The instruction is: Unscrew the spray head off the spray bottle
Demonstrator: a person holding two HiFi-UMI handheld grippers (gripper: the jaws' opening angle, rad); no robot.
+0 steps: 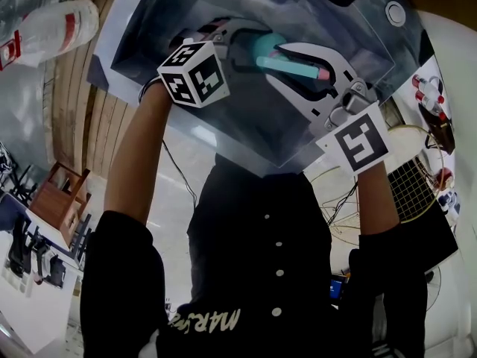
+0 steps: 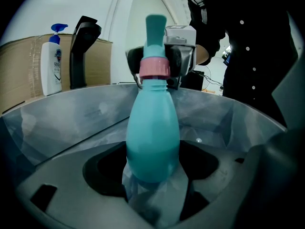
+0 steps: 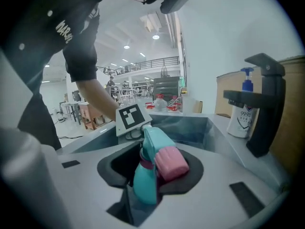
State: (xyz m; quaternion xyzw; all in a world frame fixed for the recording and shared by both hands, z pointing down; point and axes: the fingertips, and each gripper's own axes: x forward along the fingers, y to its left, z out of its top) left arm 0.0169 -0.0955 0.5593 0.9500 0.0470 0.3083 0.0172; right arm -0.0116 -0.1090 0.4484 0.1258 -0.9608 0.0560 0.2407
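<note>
Ready to unscrew.
Clamping teal plastic spray bottle (image 2: 152,128) in left claw (image 2: 152,173), pink-collared spray head (image 2: 155,42) in right claw (image 3: 152,174); needs twisting next.

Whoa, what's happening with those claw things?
A person holds a gripper in each hand. The left gripper clamps the body of the teal bottle, and the right gripper grips its spray head. The spray head is still on the bottle, so the unscrewing isn't finished.
</note>
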